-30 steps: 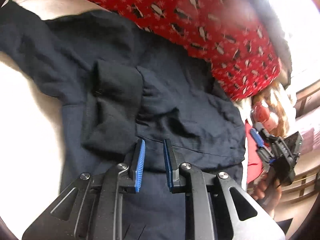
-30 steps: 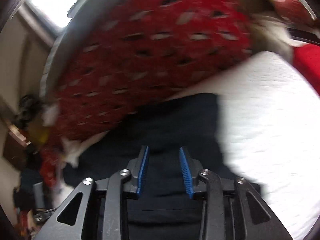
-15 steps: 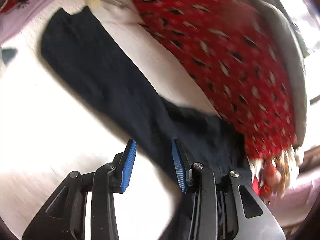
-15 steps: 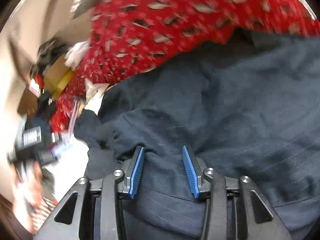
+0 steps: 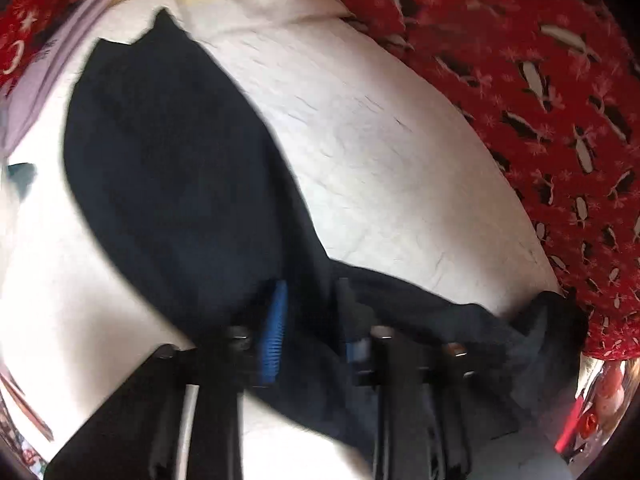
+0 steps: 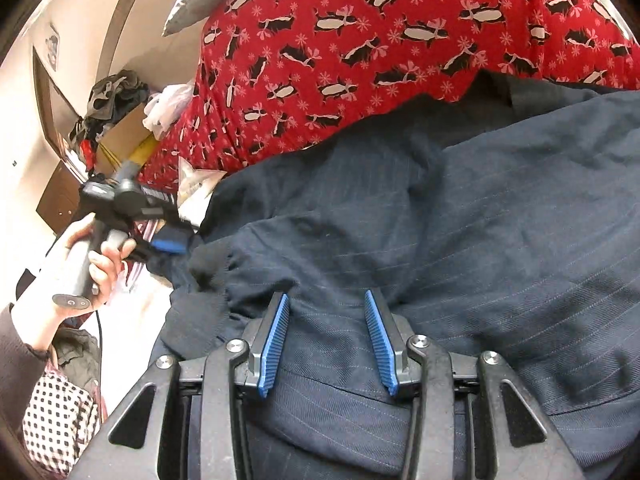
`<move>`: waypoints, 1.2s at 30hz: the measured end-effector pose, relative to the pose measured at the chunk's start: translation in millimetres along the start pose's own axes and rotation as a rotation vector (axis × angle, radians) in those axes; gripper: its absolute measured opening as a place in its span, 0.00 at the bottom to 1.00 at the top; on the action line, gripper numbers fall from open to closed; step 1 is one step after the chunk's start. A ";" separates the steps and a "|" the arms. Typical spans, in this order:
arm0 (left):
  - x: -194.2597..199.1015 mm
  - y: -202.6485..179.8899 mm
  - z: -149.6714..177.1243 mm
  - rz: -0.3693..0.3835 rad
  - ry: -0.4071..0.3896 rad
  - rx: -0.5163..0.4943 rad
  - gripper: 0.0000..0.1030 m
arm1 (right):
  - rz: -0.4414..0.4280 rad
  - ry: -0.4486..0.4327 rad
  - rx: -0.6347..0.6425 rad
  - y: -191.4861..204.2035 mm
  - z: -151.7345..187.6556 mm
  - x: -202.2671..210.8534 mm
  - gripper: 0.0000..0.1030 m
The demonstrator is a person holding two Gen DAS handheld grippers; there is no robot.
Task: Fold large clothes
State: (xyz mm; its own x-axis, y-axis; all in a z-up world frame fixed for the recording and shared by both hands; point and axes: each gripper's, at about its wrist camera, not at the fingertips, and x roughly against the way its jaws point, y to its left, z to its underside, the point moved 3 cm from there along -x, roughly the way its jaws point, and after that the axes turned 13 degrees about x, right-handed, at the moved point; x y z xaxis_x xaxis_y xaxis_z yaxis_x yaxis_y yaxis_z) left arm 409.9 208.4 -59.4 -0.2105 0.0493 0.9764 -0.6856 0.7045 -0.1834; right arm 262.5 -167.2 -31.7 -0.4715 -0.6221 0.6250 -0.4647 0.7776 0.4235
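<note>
Dark trousers (image 6: pixel 460 216) spread on my white bed (image 5: pixel 380 140), their bunched waist under and ahead of my right gripper (image 6: pixel 326 340), one leg running forward past my left gripper (image 5: pixel 310 320); a red penguin blanket (image 6: pixel 380 40) lies beyond both. I judge the step to be taking hold for a fold: the right jaws stand parted with cloth between the pads but not pinched. The left jaws have just been closing with leg fabric between them; blur hides whether they pinch, so both must clamp before lifting.
</note>
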 end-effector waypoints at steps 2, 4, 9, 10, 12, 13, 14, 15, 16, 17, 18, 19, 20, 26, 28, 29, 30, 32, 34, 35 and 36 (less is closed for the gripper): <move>15.8 16.7 4.4 0.010 -0.033 -0.019 0.17 | -0.009 -0.005 -0.006 -0.9 0.1 0.1 0.41; 29.9 42.8 18.0 -0.066 -0.110 -0.090 0.16 | -0.018 -0.011 -0.013 -2.3 0.4 1.3 0.41; 25.6 161.9 47.6 0.019 -0.030 0.046 0.10 | -0.020 -0.014 -0.015 -2.6 0.9 3.1 0.41; 32.2 173.7 46.9 0.074 -0.023 0.080 0.10 | -0.019 -0.014 -0.014 -2.4 1.0 3.2 0.41; 46.3 180.0 39.3 0.112 -0.027 0.107 0.10 | -0.019 -0.014 -0.016 -1.9 0.7 2.7 0.41; 54.1 174.2 34.2 0.130 -0.042 0.088 0.10 | -0.018 -0.014 -0.015 -1.7 0.8 2.8 0.41; 61.4 163.2 28.3 0.137 -0.058 0.066 0.11 | -0.018 -0.013 -0.014 -1.6 0.5 2.3 0.41; 66.5 151.9 22.5 0.149 -0.066 0.050 0.16 | -0.016 -0.013 -0.014 -1.8 0.8 3.1 0.41; 69.8 139.0 16.8 0.173 -0.066 0.038 0.22 | -0.017 -0.014 -0.014 -2.1 1.0 3.5 0.41; 71.8 118.1 6.7 0.206 -0.060 0.035 0.39 | -0.018 -0.014 -0.015 -2.5 1.2 3.9 0.41; 71.1 104.6 0.2 0.214 -0.065 0.043 0.57 | -0.019 -0.015 -0.016 -2.4 1.3 3.9 0.41; 69.1 85.1 -3.6 0.213 -0.069 0.047 0.61 | -0.021 -0.016 -0.018 -2.3 1.4 4.0 0.41; 63.4 69.8 -12.5 0.204 -0.072 0.046 0.62 | -0.023 -0.017 -0.019 -2.2 1.7 4.5 0.41; 7.4 -3.1 -33.9 0.048 -0.044 0.029 0.62 | -0.057 -0.034 -0.043 -7.0 1.5 5.4 0.41; -10.4 -9.9 -36.4 -0.093 -0.047 -0.004 0.61 | -0.073 -0.043 -0.055 -9.4 2.0 5.6 0.40; -16.3 -8.8 -36.9 -0.148 -0.057 -0.013 0.61 | -0.079 -0.046 -0.060 -10.2 2.2 5.8 0.40; -22.9 -6.9 -37.2 -0.227 -0.064 -0.039 0.57 | -0.085 -0.050 -0.063 -10.9 2.4 5.8 0.40; -21.4 -7.3 -33.8 -0.237 -0.071 -0.101 0.31 | -0.095 -0.055 -0.070 -12.3 2.6 5.9 0.40; -7.9 3.0 -24.1 -0.200 -0.053 -0.123 0.01 | -0.101 -0.059 -0.075 -13.1 2.8 6.3 0.40; -0.7 9.7 -20.7 -0.187 -0.063 -0.116 0.01 | -0.103 -0.061 -0.076 -13.2 2.9 6.7 0.40; 14.4 24.2 -14.2 -0.159 -0.094 -0.103 0.01 | -0.103 -0.061 -0.076 -13.1 2.9 6.7 0.40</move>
State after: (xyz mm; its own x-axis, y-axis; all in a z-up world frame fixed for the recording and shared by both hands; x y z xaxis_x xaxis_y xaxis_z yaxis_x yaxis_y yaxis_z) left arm 400.1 236.2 -48.1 -0.1731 -0.1311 0.9761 -0.6413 0.7672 -0.0107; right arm 263.2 -181.8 -35.0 -0.4705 -0.7014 0.5354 -0.4558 0.7127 0.5332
